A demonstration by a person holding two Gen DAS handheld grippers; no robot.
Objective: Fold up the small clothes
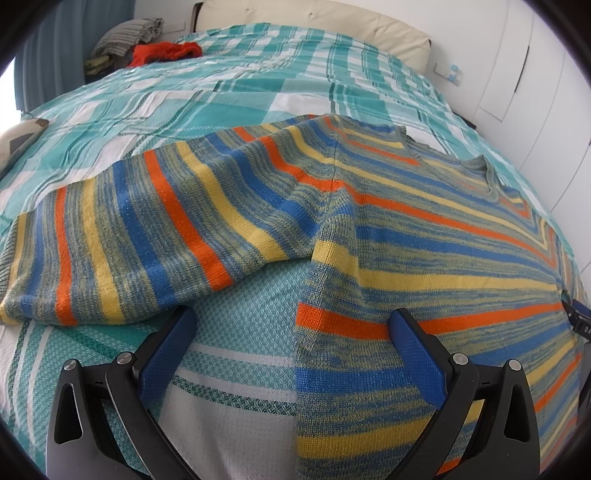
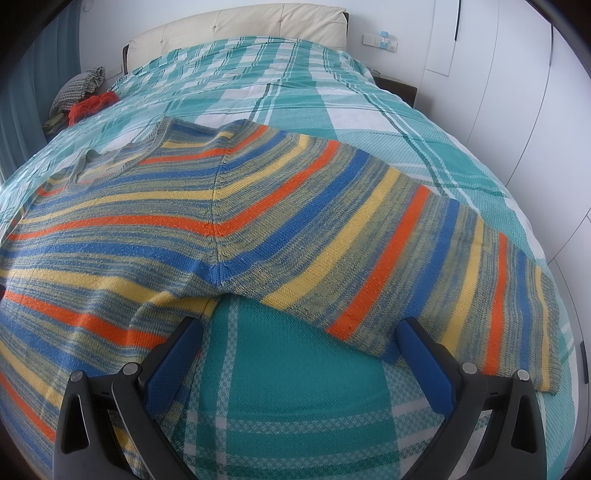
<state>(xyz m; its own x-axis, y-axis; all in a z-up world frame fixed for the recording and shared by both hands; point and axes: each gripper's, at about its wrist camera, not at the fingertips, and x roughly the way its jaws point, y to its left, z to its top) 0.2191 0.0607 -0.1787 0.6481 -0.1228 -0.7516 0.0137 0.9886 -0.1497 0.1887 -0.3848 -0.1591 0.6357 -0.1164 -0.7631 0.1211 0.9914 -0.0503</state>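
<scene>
A small knitted sweater (image 1: 424, 229) with blue, orange, yellow and grey-green stripes lies spread flat on the bed, neckline away from me. One sleeve (image 1: 122, 236) stretches out to the left in the left wrist view. My left gripper (image 1: 291, 321) is open, low over the armpit gap, one blue pad near the sleeve hem and one over the body's side edge. In the right wrist view the sweater (image 2: 122, 229) fills the left and its other sleeve (image 2: 424, 251) runs right. My right gripper (image 2: 301, 328) is open above that armpit, holding nothing.
A teal and white checked bedspread (image 1: 229, 96) covers the bed. A red garment (image 1: 162, 51) and a grey knitted pile (image 1: 125, 35) lie at the far left corner. A cream headboard (image 2: 240, 26) and white wardrobe doors (image 2: 517, 92) bound the bed.
</scene>
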